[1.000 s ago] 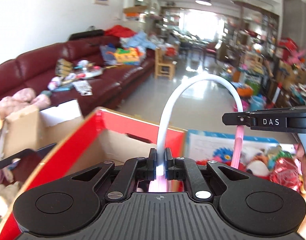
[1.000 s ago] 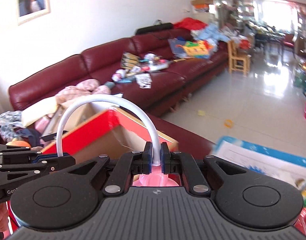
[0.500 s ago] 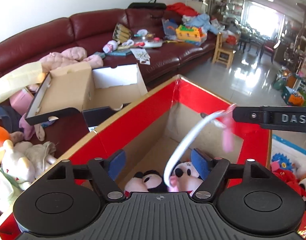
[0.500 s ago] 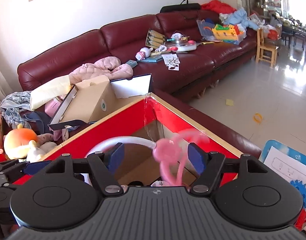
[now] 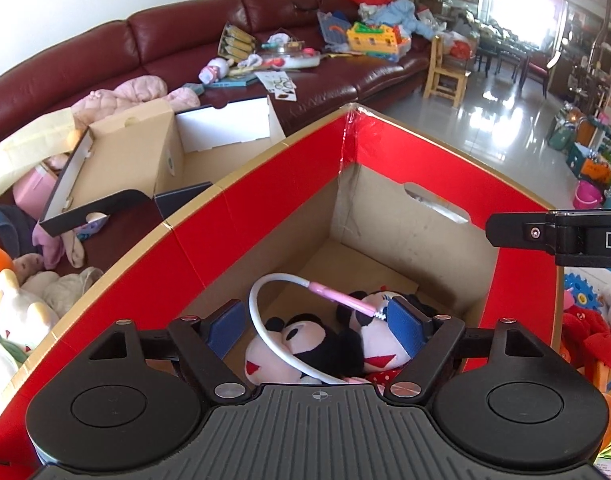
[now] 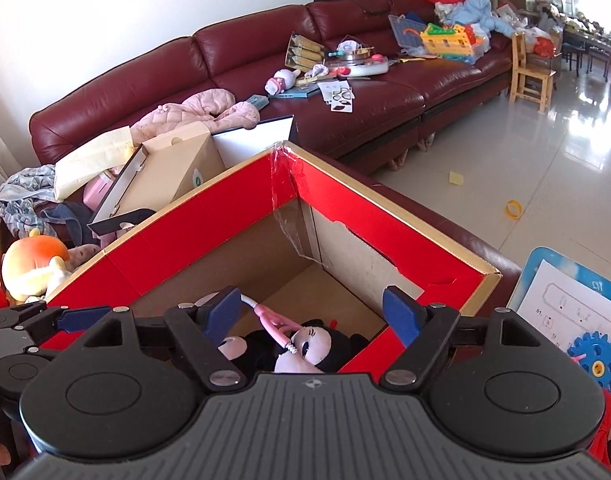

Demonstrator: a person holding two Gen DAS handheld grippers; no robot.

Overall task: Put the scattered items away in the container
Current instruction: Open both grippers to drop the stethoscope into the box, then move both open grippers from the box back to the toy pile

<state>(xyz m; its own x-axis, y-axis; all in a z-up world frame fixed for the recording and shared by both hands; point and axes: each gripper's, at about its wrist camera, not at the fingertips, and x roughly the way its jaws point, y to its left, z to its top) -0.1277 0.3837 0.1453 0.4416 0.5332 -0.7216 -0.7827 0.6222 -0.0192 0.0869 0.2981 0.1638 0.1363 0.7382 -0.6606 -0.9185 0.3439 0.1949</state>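
Left gripper (image 5: 311, 322): jaws wide apart, just opened, nothing pressed between the blue pads (image 5: 403, 326); poised over the box.
Right gripper (image 6: 311, 312): jaws likewise spread, just opened, pads clear of everything; over the same box, its black body showing at the right edge of the left view.
Hoop (image 5: 265, 320): white curved tube with a pink end, released, lying inside the box on top of the plush mice.
Plush mice (image 5: 325, 344): two black-and-white toys on the box floor.
Box (image 5: 241, 216): cardboard, red inner flaps, open top, handle slot in the far wall.
Sofa (image 6: 233, 56): dark red, behind the box, strewn with toys and papers.
Plush toys (image 5: 21, 312): heaped left of the box.
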